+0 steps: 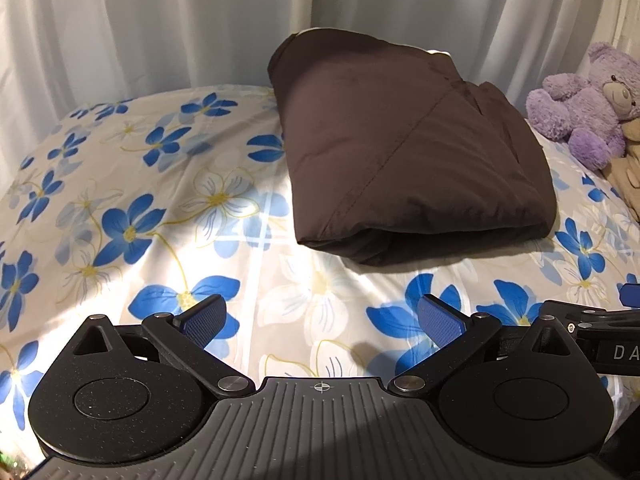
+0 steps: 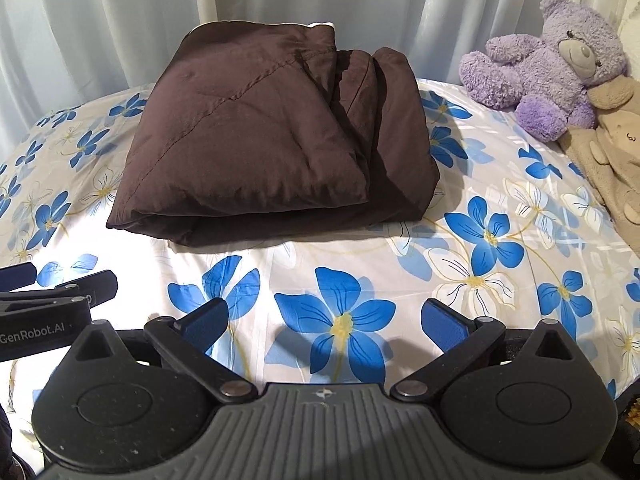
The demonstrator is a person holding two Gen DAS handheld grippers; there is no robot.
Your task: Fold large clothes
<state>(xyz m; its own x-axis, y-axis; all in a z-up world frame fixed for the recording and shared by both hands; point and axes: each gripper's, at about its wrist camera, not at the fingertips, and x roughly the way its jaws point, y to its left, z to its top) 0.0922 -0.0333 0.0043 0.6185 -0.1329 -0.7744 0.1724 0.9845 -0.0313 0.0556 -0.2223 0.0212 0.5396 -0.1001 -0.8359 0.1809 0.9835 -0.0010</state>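
Note:
A dark brown padded garment point(image 1: 404, 148) lies folded into a thick rectangular bundle on the flowered bed sheet point(image 1: 168, 200), far side of the bed. In the right wrist view the same bundle point(image 2: 264, 148) shows a loose flap along its right side. My left gripper point(image 1: 322, 318) hovers open above the sheet, short of the bundle, with nothing between its blue pads point(image 1: 202, 316). My right gripper point(image 2: 324, 320) is open too and holds nothing, a little way in front of the bundle. Each gripper shows at the edge of the other's view.
A purple teddy bear point(image 2: 548, 68) and a beige soft toy point(image 2: 608, 140) sit at the bed's right side, close to the bundle. White curtains point(image 1: 160, 20) hang behind the bed. Bare sheet point(image 2: 480, 240) stretches between the grippers and the bundle.

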